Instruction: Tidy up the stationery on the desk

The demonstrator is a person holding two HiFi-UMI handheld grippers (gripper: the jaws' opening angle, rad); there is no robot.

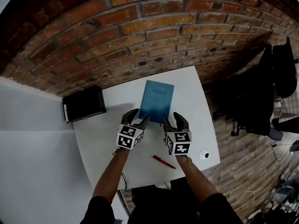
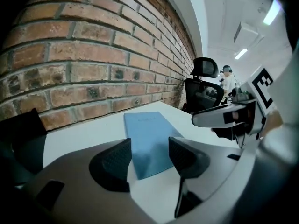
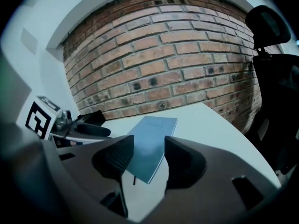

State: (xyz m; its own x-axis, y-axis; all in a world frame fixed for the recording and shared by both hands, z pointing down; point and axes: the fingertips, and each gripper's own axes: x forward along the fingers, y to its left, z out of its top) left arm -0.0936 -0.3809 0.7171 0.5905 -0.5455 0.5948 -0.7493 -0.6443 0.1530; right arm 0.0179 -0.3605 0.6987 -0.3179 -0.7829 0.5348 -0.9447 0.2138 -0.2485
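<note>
A blue notebook point(image 1: 156, 101) lies flat on the white desk point(image 1: 103, 139), towards the back. My left gripper point(image 1: 139, 117) hovers at its near left corner and my right gripper point(image 1: 172, 119) at its near right corner, both just short of the near edge. In the left gripper view the left gripper point(image 2: 149, 157) is open, with the notebook point(image 2: 149, 139) showing through the gap beyond its pads. The right gripper point(image 3: 148, 157) is open too, the notebook point(image 3: 152, 141) lying ahead of it. Nothing is held. A red pen point(image 1: 163, 162) lies on the desk behind my hands.
A black box point(image 1: 84, 103) stands at the desk's back left corner. A small white round object point(image 1: 204, 154) sits near the right front corner. A brick wall point(image 1: 140, 27) runs behind the desk. A black office chair point(image 1: 261, 97) stands to the right.
</note>
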